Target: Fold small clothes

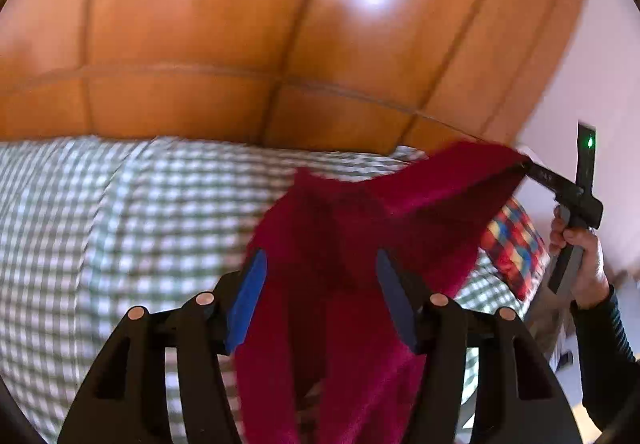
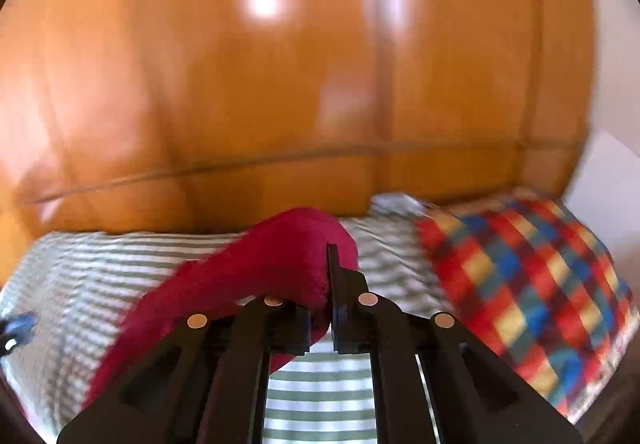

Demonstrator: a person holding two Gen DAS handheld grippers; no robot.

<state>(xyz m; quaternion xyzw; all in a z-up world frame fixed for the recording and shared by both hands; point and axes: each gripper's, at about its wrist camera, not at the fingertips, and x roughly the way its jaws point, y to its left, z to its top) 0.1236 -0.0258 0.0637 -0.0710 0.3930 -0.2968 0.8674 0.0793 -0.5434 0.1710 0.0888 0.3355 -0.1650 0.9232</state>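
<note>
Crimson fleece garment [image 1: 340,244]: soft, light, limp. Right gripper [image 2: 331,308] pinches one edge; left gripper [image 1: 318,300] stands apart around it, not gripping. Retake near corner.

dark red fleece garment [image 1: 344,244]: 1, centre of frame | black two-finger grippers: 2, left gripper [image 1: 320,296] and right gripper [image 2: 331,308] | multicoloured checked pillow [image 2: 520,284]: 1, right | green-and-white gingham bedcover [image 1: 120,211]: 1, lower left | glossy orange wooden headboard [image 1: 240,23]: 1, upper
</note>
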